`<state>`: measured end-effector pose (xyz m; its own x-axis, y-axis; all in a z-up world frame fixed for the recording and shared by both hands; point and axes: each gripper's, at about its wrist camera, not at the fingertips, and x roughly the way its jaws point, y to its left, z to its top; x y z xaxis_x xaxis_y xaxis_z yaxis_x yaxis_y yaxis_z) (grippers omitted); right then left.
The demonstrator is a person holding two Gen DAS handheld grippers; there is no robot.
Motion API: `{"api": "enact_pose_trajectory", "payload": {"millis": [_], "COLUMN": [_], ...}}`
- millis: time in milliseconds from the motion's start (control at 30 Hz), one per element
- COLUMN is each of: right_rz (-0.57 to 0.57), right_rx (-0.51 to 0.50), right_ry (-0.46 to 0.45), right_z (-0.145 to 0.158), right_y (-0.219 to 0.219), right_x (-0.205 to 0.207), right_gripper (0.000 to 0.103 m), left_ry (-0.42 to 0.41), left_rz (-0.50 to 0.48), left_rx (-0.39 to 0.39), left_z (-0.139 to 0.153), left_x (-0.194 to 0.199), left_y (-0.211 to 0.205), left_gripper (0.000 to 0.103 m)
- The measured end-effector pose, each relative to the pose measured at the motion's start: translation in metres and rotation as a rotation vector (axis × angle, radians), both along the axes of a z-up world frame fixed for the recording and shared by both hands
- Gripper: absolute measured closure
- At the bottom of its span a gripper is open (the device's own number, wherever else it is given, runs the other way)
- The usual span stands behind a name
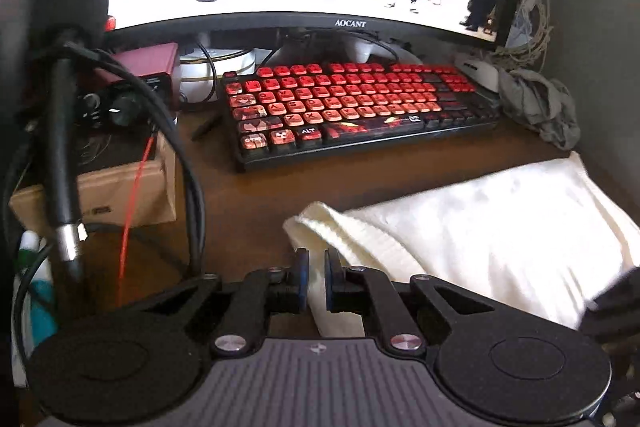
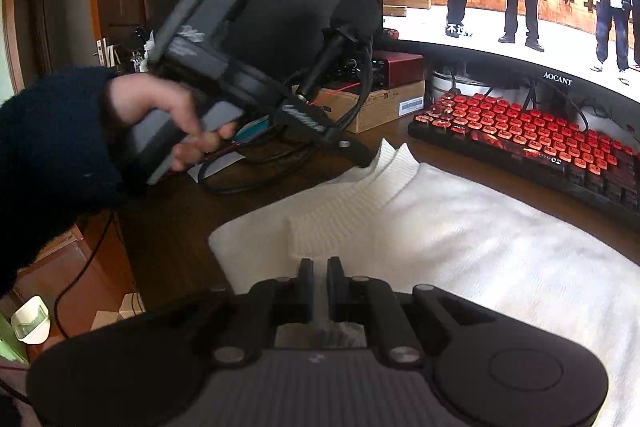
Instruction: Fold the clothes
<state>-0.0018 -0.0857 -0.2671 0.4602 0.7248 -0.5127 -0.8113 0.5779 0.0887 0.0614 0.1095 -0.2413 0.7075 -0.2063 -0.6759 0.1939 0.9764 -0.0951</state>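
White knit sweater (image 2: 460,239): lies folded on my wooden desk (image 1: 240,195), before the red keyboard (image 1: 352,103). Left gripper (image 1: 316,277): fingers narrow, pinching its ribbed collar. Right gripper (image 2: 319,285): fingers narrow, over the sweater; grip I cannot tell.

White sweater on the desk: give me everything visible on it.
The white sweater is a ribbed knit with a high collar. It lies flat on the brown desk in front of the red keyboard, folded into a rough rectangle. The left hand-held gripper pinches the collar's edge. The right hand-held gripper sits low over its near edge, nearly closed; contact unclear.
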Motion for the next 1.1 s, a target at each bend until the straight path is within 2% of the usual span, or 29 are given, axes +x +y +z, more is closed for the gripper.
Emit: {"api": "enact_pose_trajectory", "payload": {"millis": [233,433,533,600,633,700,767,867,900,1033,1100], "right_rz": [0.009,0.014,0.002,0.011,0.024,0.064,0.067,0.023,0.005,-0.009,0.006], "right_rx": [-0.001,0.001,-0.006,-0.023,-0.034,-0.061,-0.097,-0.128,-0.122,-0.042,-0.010], "right_ry": [-0.004,0.032,0.017,-0.026,-0.049,-0.093,-0.121,-0.146,-0.158,-0.145,-0.155], "right_z": [0.000,0.004,0.012,0.016,0.017,0.017,0.014,0.008,0.007,0.020,0.032], "right_y": [-0.001,-0.003,-0.005,-0.001,0.003,0.015,0.027,0.034,0.033,0.013,0.004], "right_x": [0.000,0.005,0.006,0.000,-0.004,-0.013,-0.016,-0.012,-0.011,-0.011,-0.016], "right_gripper": [0.095,0.095,0.095,0.094,0.085,0.077,0.077,0.084,0.099,0.100,0.100], "left_ry": [-0.031,-0.088,-0.093,-0.098,-0.097,-0.089,-0.081,-0.055,-0.070,-0.075,-0.080], "left_rz": [-0.020,-0.008,0.007,0.012,0.013,0.009,-0.002,-0.009,-0.009,-0.002,0.009], "left_rx": [0.114,0.139,0.105,0.085,0.085,0.079,0.057,0.059,0.066,0.069,0.077], "left_z": [-0.005,-0.008,-0.006,-0.004,-0.003,-0.002,-0.003,-0.009,-0.010,-0.011,-0.011], "left_x": [0.018,0.009,0.005,0.000,-0.003,-0.008,-0.011,-0.012,-0.014,-0.013,-0.011], "left_y": [-0.012,-0.011,-0.007,-0.005,-0.005,-0.004,-0.005,-0.008,-0.010,-0.010,-0.010], "left_gripper": [0.091,0.086,0.086,0.086,0.085,0.084,0.083,0.083,0.082,0.082,0.078]}}
